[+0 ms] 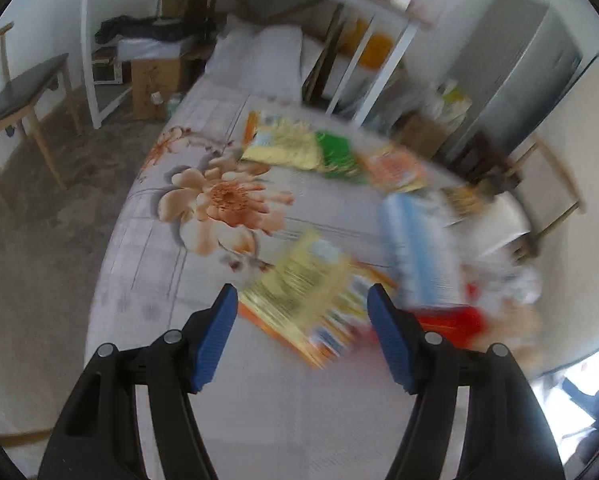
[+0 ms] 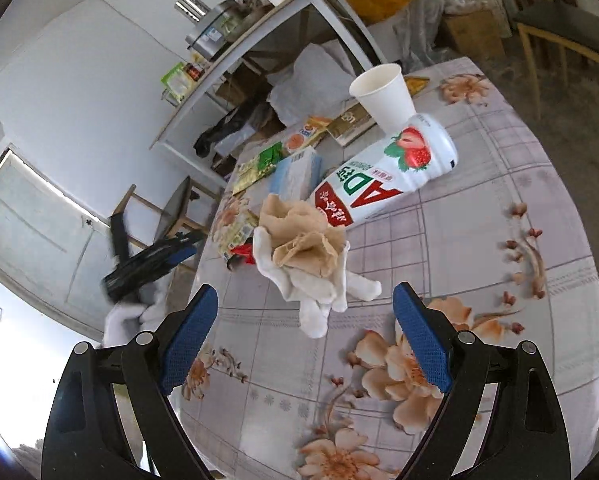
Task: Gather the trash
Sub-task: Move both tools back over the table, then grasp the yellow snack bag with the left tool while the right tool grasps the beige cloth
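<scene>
Left gripper [image 1: 301, 300] spread wide, empty, over a yellow wrapper [image 1: 299, 284] near the table [image 1: 259, 400] edge. Right gripper [image 2: 305, 300] equally wide, empty, before a crumpled tissue [image 2: 311, 264] mid-table, touching a strawberry bottle [image 2: 387, 176].

floral tablecloth [image 2: 479, 240] (white shelf [image 1: 87, 60] behind)

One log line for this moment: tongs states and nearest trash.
left tongs: open, over yellow wrapper | right tongs: open, facing crumpled tissue | strawberry bottle: lying on table
</scene>
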Demonstrator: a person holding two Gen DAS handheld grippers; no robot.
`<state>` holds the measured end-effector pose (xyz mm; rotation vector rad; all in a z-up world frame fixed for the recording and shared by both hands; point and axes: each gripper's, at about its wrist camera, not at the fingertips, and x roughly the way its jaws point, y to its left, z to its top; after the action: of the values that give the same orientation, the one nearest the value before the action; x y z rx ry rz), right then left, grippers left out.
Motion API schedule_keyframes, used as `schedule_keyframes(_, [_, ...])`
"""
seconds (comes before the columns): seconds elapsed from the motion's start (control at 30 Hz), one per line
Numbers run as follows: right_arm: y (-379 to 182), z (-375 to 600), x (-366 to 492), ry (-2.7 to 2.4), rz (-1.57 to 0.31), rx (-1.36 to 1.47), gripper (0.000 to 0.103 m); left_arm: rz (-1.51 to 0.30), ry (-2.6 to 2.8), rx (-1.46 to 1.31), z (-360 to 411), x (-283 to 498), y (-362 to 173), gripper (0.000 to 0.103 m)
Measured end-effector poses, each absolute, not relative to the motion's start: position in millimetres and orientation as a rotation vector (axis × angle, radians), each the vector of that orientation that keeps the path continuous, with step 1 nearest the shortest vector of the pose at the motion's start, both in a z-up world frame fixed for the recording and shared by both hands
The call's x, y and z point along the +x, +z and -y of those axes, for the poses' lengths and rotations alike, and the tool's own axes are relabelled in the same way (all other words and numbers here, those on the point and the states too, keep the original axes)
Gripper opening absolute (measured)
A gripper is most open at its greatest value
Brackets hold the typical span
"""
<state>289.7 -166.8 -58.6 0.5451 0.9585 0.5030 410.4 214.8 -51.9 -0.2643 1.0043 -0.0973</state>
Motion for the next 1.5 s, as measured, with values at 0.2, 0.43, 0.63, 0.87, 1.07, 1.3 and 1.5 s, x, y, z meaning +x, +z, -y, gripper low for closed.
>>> schedule_keyframes(0.2, [-66.5,165.4,282.2,0.471,-0.997,0.537,0.085,-1.064,-0.064,-0.073,-199.6,431.1,-87.8,0.044])
schedule_keyframes(0.43, [-68.8,166.2,280.8,0.448,-1.006,0.524,0.084,-1.025,-0.039,0.081,-189.9,396.8,-89.7,0.031])
schedule_keyframes(0.63, [-60.2,162.4,265.3,0.460,-0.983,0.503,0.084,-1.030,0.022,0.019,-204.2,351.8,-88.7,0.014])
schedule_keyframes(0.87, [-58.0,162.2,252.9,0.463,-0.977,0.487,0.083,-1.014,0.013,-0.111,-191.7,278.9,-87.5,0.012])
schedule_keyframes(1.07, [-57.4,158.4,245.2,0.459,-0.978,0.473,0.083,-1.020,-0.080,-0.347,-183.0,224.7,-89.0,0.012])
schedule_keyframes(1.3, [-54.7,155.9,249.1,0.453,-0.955,0.437,0.083,-0.951,-0.190,-0.530,-195.0,195.3,-75.3,0.029])
schedule_keyframes(1.5, [-68.6,150.1,285.0,0.422,-0.950,0.445,0.083,-0.887,-0.145,-0.468,-189.0,197.4,-61.0,0.043])
